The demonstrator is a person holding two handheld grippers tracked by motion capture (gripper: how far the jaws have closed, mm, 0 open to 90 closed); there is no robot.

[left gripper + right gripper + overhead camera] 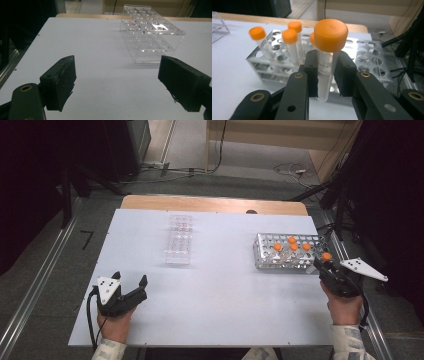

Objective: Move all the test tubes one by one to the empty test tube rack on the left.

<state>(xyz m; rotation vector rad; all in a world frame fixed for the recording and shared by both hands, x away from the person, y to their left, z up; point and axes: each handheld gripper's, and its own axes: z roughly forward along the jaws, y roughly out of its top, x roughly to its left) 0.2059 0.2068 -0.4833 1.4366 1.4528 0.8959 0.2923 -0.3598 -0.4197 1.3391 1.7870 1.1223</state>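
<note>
Fifth rack tube (312,38) mostly hidden behind held tube's cap (331,35); leftmost tube (257,33) blurred; clear rack (218,25) cut off left.

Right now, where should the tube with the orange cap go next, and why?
Probably across to the clear rack. The right gripper is shut on the orange-capped tube, which looks already lifted out of the metal rack where four more tubes stand. The clear rack's holes look empty, and the left gripper waits open near it.

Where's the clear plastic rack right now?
In the high view the clear plastic rack stands left of centre on the white table, ahead of the open left gripper and apart from the metal rack.
</note>
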